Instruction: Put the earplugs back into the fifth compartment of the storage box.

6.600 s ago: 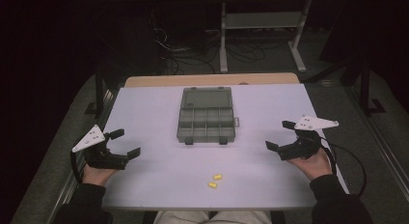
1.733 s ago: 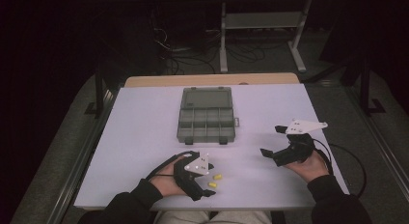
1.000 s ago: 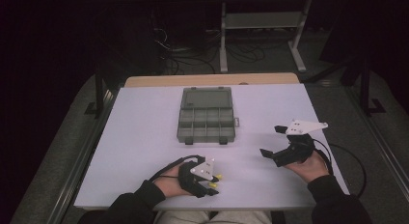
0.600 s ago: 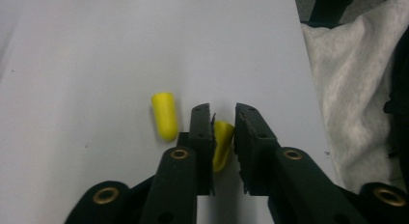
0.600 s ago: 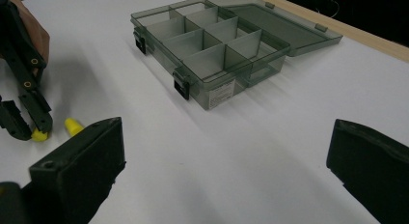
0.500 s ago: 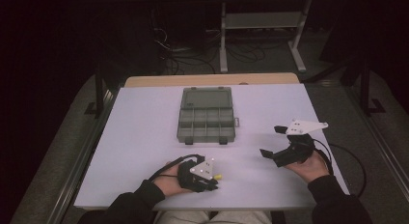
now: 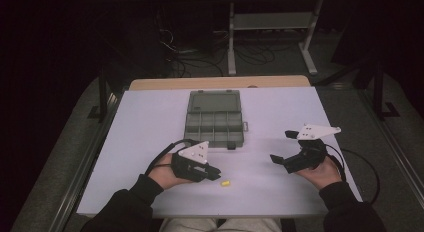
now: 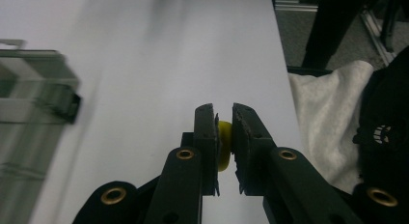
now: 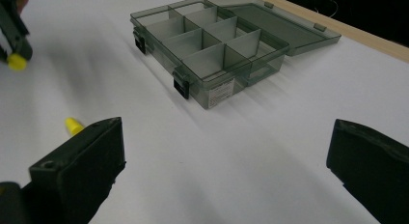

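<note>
Item: small yellow piece (image 8: 224, 146), nipped between the closed jaws of the left gripper (image 8: 223, 119), near table edge; looks light, smooth, likely slippery, best pinched across its middle. Second yellow piece (image 7: 226, 183) lies loose nearby. Compartment box (image 9: 212, 45), lid open, cells empty. Right gripper (image 7: 284, 151) agape, holding nothing.

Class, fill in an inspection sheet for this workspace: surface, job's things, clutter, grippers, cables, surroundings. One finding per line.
Surface: white table, flat, bare around the items.
Job's things: grey compartment box open, lid laid flat behind, visible compartments empty; one yellow piece in the left jaws, another yellow piece lying on the table.
Clutter: nothing seen.
Grippers: left gripper shut on a yellow piece; right gripper open, empty.
Cables: black cable trails from the right gripper; more on the floor beyond.
Surroundings: dark room, metal stand behind the table.
</note>
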Motion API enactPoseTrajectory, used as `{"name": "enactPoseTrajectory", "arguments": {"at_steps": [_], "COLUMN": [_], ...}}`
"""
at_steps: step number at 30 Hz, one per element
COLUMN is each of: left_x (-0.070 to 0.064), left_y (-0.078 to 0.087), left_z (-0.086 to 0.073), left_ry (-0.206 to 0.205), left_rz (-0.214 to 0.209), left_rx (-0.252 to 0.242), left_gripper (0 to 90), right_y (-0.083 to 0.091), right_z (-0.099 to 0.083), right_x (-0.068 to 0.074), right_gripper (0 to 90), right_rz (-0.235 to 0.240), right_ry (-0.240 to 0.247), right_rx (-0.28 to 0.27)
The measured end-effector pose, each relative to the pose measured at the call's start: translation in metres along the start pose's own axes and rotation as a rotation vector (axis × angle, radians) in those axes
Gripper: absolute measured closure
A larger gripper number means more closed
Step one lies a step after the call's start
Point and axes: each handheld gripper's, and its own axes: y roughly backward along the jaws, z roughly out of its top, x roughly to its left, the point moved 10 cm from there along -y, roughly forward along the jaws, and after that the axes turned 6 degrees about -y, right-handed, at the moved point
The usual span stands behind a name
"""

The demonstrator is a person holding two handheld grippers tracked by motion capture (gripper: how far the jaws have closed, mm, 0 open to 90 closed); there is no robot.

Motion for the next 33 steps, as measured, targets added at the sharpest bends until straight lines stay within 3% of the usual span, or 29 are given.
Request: {"name": "enactPoseTrajectory", "arguments": {"at_steps": [7, 12, 21, 27, 33], "left_x": [0.016, 0.027, 0.051, 0.069, 0.082], "left_y": [0.029, 0.039, 0.045, 0.05, 0.051], "left_z": [0.018, 0.023, 0.017, 0.005, -0.001], "left_ry": [-0.026, 0.001, 0.03, 0.06, 0.071], "left_rz": [0.055, 0.07, 0.104, 0.156, 0.182], "left_rx": [0.002, -0.007, 0.024, 0.045, 0.04], "left_gripper": [81.2, 81.4, 81.4, 81.7, 81.9], "right_y": [0.0, 0.0, 0.0, -0.001, -0.002], "right_z": [0.0, 0.0, 0.0, 0.0, -0.002], "right_x": [-0.001, 0.0, 0.0, 0.002, 0.002], "right_gripper": [0.0, 0.0, 0.0, 0.0, 0.0], "right_rz": [-0.008, -0.01, -0.007, -0.007, -0.004], "right_ry": [0.002, 0.009, 0.008, 0.011, 0.009], "right_rx": [-0.002, -0.001, 0.0, 0.008, 0.015]}}
